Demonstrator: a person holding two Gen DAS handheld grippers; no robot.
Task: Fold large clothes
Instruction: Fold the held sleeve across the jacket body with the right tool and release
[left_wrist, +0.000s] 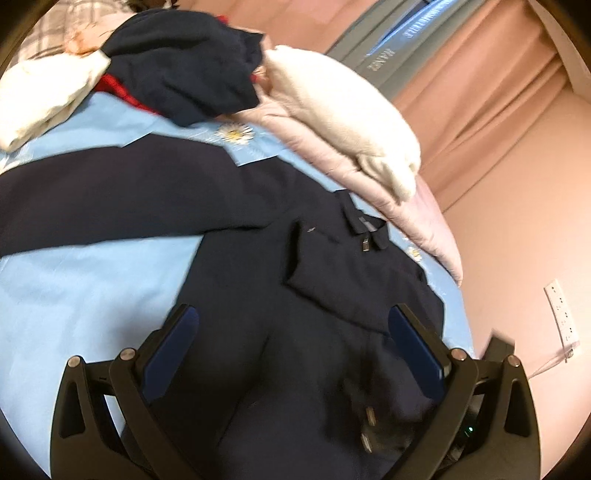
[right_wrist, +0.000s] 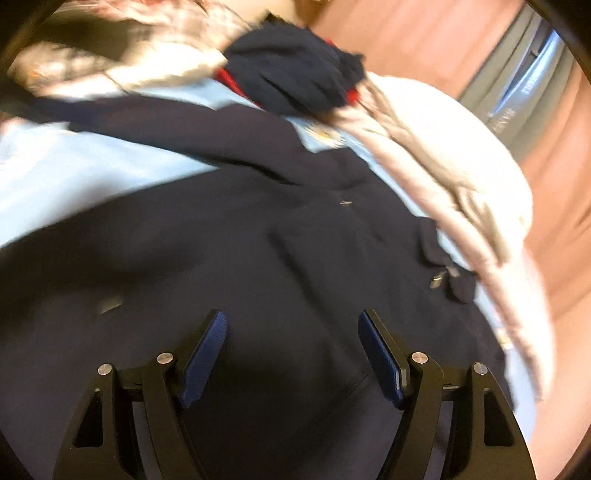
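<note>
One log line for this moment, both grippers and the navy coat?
left gripper open, empty | right gripper open, empty | navy coat spread on blue sheet | one sleeve out | fold not started

A bed with a light blue sheet (left_wrist: 74, 295) carries everything. Directly ahead of the fingers, a navy coat (left_wrist: 258, 258) lies spread flat on it, one sleeve (left_wrist: 110, 184) stretched out to the left. Beyond the fingertips sits a crumpled navy garment (left_wrist: 192, 62). Right of them lies a pink quilt (left_wrist: 406, 206) with a white garment (left_wrist: 343, 110) on top.
</note>
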